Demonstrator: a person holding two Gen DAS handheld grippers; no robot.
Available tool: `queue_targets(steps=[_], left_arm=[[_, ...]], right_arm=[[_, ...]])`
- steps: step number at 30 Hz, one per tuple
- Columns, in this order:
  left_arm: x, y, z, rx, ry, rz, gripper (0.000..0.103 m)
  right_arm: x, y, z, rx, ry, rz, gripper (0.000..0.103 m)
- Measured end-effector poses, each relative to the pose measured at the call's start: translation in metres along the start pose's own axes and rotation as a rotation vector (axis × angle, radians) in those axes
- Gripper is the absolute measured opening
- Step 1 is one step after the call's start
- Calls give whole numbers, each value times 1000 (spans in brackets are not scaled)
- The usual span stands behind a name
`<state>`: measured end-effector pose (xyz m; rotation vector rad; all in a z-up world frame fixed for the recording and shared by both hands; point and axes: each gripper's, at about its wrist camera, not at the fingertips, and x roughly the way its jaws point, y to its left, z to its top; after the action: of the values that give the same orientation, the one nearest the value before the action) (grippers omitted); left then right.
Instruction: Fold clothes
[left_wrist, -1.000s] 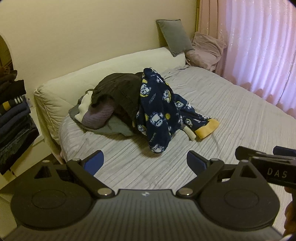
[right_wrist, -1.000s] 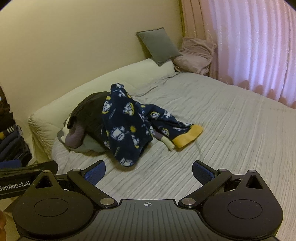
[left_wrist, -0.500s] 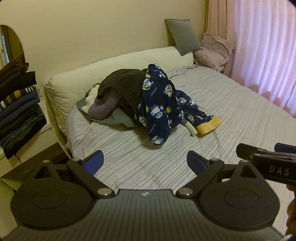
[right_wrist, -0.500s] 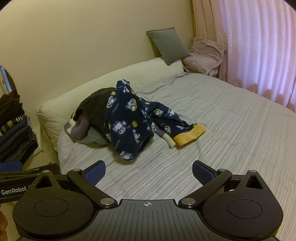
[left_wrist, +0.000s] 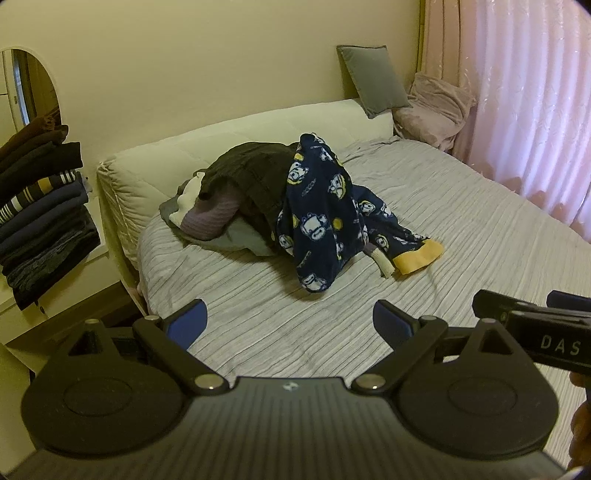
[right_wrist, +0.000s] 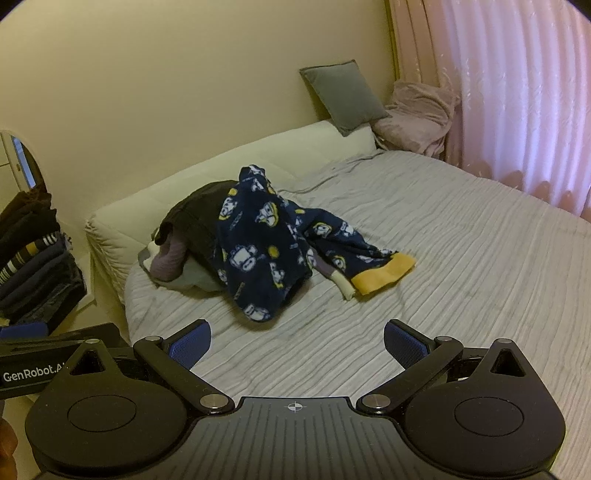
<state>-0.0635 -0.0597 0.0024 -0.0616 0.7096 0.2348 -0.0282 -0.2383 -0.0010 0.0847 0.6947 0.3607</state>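
Grippers nearest: left gripper (left_wrist: 290, 321) w/ fingers spread wide, nothing between them; right gripper (right_wrist: 297, 341) same, wide & empty. Both hang over near edge of bed (right_wrist: 461, 266), grey striped cover, not touching it. Mid-bed, well apart from both: heap of clothes (left_wrist: 258, 199). Navy printed fleece garment (left_wrist: 319, 218) draped over top, its yellow cuff (left_wrist: 417, 254) flat on cover twd right gripper's side. Under it a dark garment (left_wrist: 251, 170), purple & grey pieces. Off bed on left: stack of folded clothes (left_wrist: 37, 214). Far end: grey cushion (left_wrist: 373, 85) vs wall, pink curtain (left_wrist: 524, 92).
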Motion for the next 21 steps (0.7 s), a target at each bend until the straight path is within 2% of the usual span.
queue_targets(steps=[13, 21], left_arm=[[3, -7, 2, -12, 1, 13, 95], [16, -5, 7, -3, 20, 18, 95]], right_arm=[[5, -5, 4, -18, -3, 23, 103], [17, -9, 8, 21, 11, 34, 103]])
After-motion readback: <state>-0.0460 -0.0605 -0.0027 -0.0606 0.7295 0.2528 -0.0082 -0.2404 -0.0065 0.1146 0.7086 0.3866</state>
